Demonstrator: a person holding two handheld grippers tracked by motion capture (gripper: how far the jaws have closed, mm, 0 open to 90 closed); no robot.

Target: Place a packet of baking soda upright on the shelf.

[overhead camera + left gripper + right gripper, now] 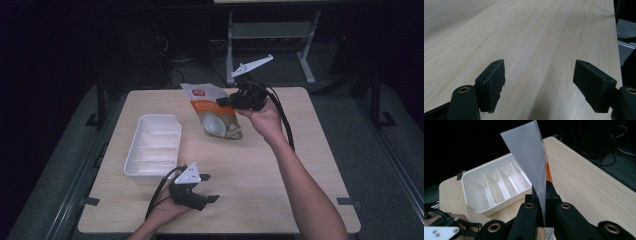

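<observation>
The bench point(260, 175) carries a white tray point(154, 146) at nine o'clock. The pouch point(216, 114) hangs toward twelve, pinched at its edge by the right gripper point(222, 102). At six, the left gripper point(207, 187) rests, jaws apart and empty.

a lab: bare test table point(260, 170), metal stand point(272, 32), floor cables point(190, 67).
</observation>
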